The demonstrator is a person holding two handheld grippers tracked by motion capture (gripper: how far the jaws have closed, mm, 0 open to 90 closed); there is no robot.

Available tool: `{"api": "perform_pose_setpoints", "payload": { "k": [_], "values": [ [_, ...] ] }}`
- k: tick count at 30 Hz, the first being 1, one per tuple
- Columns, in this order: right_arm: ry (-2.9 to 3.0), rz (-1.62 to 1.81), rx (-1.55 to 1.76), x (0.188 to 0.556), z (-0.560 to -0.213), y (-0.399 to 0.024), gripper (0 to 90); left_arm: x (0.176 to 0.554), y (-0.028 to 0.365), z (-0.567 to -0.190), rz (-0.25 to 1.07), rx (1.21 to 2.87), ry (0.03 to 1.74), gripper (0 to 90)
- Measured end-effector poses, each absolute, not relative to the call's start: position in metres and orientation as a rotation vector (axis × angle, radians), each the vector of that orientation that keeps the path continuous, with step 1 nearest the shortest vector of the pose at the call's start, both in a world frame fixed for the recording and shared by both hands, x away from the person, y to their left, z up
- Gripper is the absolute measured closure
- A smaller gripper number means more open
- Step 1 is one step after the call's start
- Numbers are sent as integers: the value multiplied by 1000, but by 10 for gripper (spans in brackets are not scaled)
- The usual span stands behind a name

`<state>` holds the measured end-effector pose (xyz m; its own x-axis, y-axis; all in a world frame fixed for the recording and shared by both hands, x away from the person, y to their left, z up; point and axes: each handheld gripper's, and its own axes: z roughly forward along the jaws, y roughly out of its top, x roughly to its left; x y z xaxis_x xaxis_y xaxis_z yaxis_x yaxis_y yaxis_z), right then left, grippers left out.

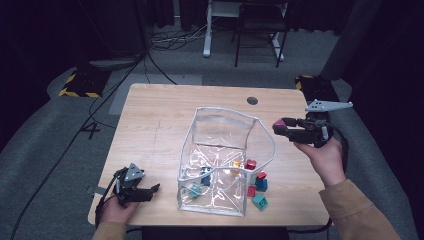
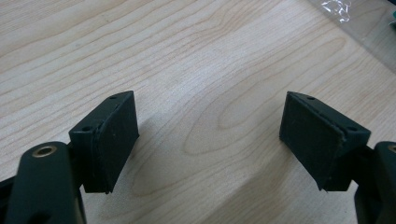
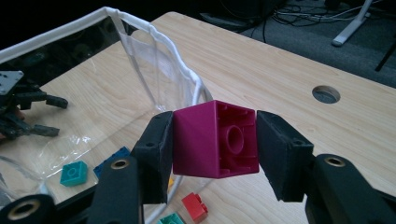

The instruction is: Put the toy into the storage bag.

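Dark room, grey carpet, light wooden table [image 1: 160, 120] centre frame with a clear plastic bag [image 1: 220, 160] standing open on it, white-trimmed rim up. Right gripper [image 1: 286, 129] sits at mid right of the high view, raised off the table, jaws clamped on a magenta block [image 3: 215, 139]; in the right gripper view the pads press its two side faces and the hollow underside faces the camera. Key relation: the bag mouth lies left of and below the held block in the high view, rim just beside the jaw tips, so I'd guess a short move left over the rim, then release. Block looks roughly cubic, no long axis to worry about. Right hand is by far the nearer to the opening. Left gripper [image 1: 150, 191] rests lower left on the table, jaws wide, nothing between them, bare wood under them. Loose blocks: a red block [image 1: 250, 164], teal block [image 1: 259, 201] and others lie at the bag's lower right corner, some inside.
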<state>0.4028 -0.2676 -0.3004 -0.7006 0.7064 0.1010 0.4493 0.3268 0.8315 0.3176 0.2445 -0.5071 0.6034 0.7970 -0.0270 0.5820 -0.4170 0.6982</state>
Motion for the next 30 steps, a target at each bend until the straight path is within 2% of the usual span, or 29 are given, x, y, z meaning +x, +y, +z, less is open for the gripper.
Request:
{"api": "perform_pose_setpoints", "payload": {
  "k": [15, 30],
  "values": [
    [2310, 1381, 952, 396, -285, -255, 487, 318, 244, -507, 407, 2149, 1083, 199],
    [2404, 1402, 822, 396, -281, -209, 487, 318, 245, -507, 407, 2150, 1083, 199]
  ]
}}
